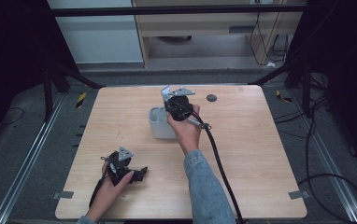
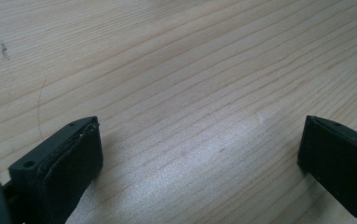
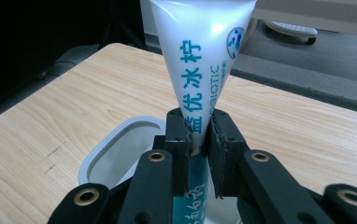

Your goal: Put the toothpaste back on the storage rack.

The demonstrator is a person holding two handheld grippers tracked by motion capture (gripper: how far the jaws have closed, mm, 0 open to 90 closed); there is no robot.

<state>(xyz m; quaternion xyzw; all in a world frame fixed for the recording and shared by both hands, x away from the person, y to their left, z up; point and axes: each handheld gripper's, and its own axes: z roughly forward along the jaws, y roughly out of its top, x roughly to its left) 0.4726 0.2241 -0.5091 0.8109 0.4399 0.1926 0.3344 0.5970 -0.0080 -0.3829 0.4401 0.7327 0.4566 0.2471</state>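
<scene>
A white toothpaste tube (image 3: 200, 56) with blue print stands upright, its wide crimped end on top. My right gripper (image 3: 198, 126) is shut on its lower part. Just below and left of the jaws is a pale grey cup (image 3: 103, 148) with an open top, and the tube's lower end hangs over or inside it. In the high view the right gripper (image 1: 176, 105) hovers at the cup's (image 1: 158, 123) far right rim, mid-table. My left gripper (image 1: 137, 173) rests near the front left of the table (image 1: 242, 140), open, with bare wood between its jaws (image 2: 200, 154).
A small dark round disc (image 1: 211, 98) lies near the table's far edge, right of the cup. The right gripper's black cable (image 1: 218, 158) trails across the table toward the front edge. Dark frame legs and floor cables surround the table.
</scene>
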